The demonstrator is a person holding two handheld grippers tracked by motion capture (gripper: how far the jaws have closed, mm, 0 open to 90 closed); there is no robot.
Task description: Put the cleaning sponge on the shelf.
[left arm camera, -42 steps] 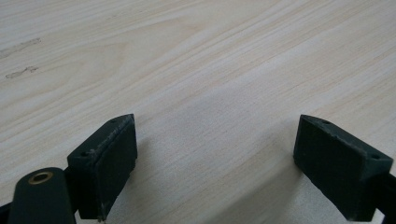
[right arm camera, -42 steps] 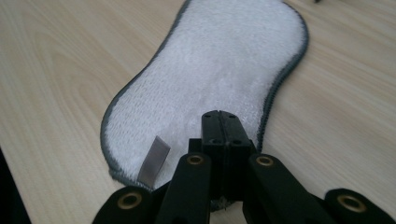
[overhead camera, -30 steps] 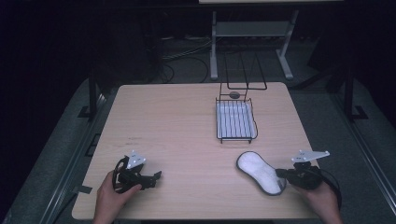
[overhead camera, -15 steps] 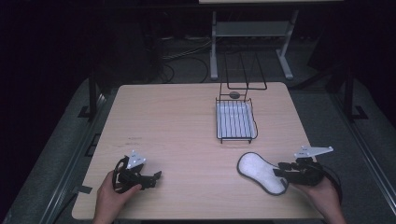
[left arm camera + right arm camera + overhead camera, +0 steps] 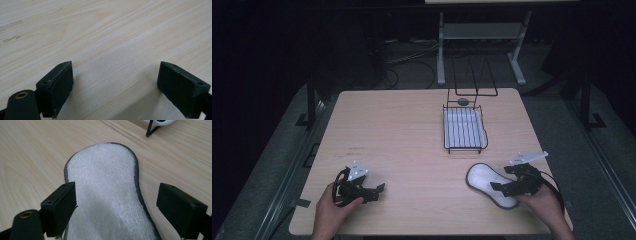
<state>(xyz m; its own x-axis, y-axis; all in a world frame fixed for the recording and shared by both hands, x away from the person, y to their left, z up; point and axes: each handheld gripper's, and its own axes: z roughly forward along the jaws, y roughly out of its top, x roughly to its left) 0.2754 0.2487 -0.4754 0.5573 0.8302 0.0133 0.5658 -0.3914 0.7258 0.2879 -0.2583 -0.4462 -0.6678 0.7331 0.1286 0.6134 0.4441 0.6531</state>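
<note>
My right gripper (image 5: 499,187) has just been opening and its jaws now stand wide, released, with the white pad (image 5: 488,183) lying flat on the surface (image 5: 402,130) between them; in the right gripper view the pad (image 5: 107,195) runs up between the two jaws, the left one right at its dark edge, the right one clear of it. The pad sits near the front right of the surface, just in front of the wire rack (image 5: 464,130). The rack holds a white tray (image 5: 462,125); I cannot tell what else is in it. My left gripper (image 5: 377,190) rests at the front left, jaws spread wide over bare wood, holding nothing.
</note>
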